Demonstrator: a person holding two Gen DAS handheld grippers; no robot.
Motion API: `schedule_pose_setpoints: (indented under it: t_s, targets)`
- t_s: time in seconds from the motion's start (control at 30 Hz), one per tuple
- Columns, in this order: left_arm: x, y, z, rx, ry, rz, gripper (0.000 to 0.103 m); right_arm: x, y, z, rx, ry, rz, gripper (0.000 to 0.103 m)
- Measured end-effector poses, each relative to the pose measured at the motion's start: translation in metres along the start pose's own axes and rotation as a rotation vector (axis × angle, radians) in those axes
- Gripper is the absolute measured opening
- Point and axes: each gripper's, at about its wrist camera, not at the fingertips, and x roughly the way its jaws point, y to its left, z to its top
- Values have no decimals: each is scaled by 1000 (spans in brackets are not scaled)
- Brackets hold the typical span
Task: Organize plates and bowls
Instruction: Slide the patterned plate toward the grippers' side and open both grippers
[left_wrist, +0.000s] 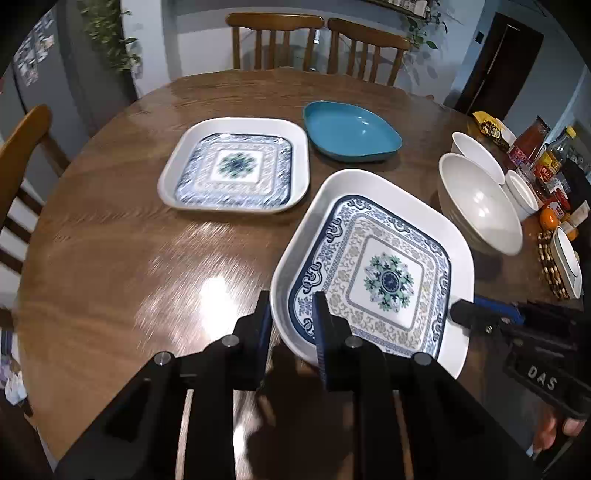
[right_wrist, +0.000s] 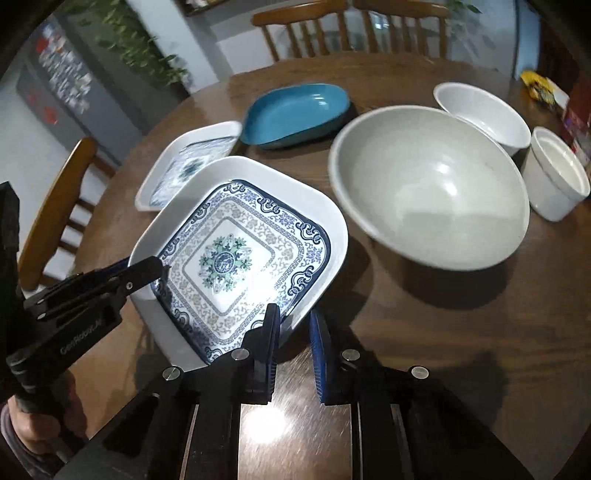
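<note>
A square white plate with a blue floral pattern (left_wrist: 388, 280) (right_wrist: 229, 258) sits nearest me, and both grippers hold it by opposite rims. My left gripper (left_wrist: 292, 321) is shut on its left rim, one finger outside the rim and one over the pattern; in the right wrist view it shows at the plate's left edge (right_wrist: 162, 266). My right gripper (right_wrist: 294, 328) is shut on the near right rim and shows in the left wrist view at the plate's right edge (left_wrist: 456, 314). A matching patterned plate (left_wrist: 236, 166) (right_wrist: 184, 166) lies flat farther back on the left.
On the round wooden table (left_wrist: 110, 258) stand a teal dish (left_wrist: 351, 129) (right_wrist: 295, 110), a large white bowl (left_wrist: 480, 203) (right_wrist: 428, 184), a smaller white bowl (left_wrist: 476, 151) (right_wrist: 484, 107) and a white ramekin (left_wrist: 522, 192) (right_wrist: 557, 173). Bottles and packets crowd the right edge. Chairs ring the table.
</note>
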Motion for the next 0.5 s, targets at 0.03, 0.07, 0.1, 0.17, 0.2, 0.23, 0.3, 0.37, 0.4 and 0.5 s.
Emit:
schedule_pose_setpoints:
  t_s: [0.03, 0.07, 0.1, 0.17, 0.2, 0.23, 0.3, 0.37, 0.4, 0.5]
  targets:
    - [-4, 4, -5, -6, 0, 5, 18, -1, 5, -3, -24, 8, 4, 18]
    - [-9, 8, -13, -18, 3, 8, 18, -1, 9, -5, -48, 14, 7, 18]
    - [-10, 9, -18, -29, 9, 11, 18, 0, 14, -7, -69, 20, 7, 18]
    - [-11, 14, -29, -53, 29, 15, 18, 5, 21, -8, -101, 30, 7, 18]
    - [-9, 16, -38, -67, 47, 18, 20, 9, 24, -8, -115, 38, 10, 18]
    - [-9, 19, -44, -80, 61, 15, 22, 12, 27, -8, -124, 45, 14, 18]
    - [-6, 23, -56, -109, 86, 14, 22, 19, 32, -9, -141, 64, 19, 18]
    - [-5, 25, -64, -111, 94, 27, 22, 25, 35, -13, -157, 79, 20, 18]
    - [-4, 27, -66, -119, 99, 31, 20, 28, 38, -15, -166, 85, 19, 18]
    - [-1, 29, -72, -131, 112, 31, 20, 31, 41, -17, -155, 89, 26, 18]
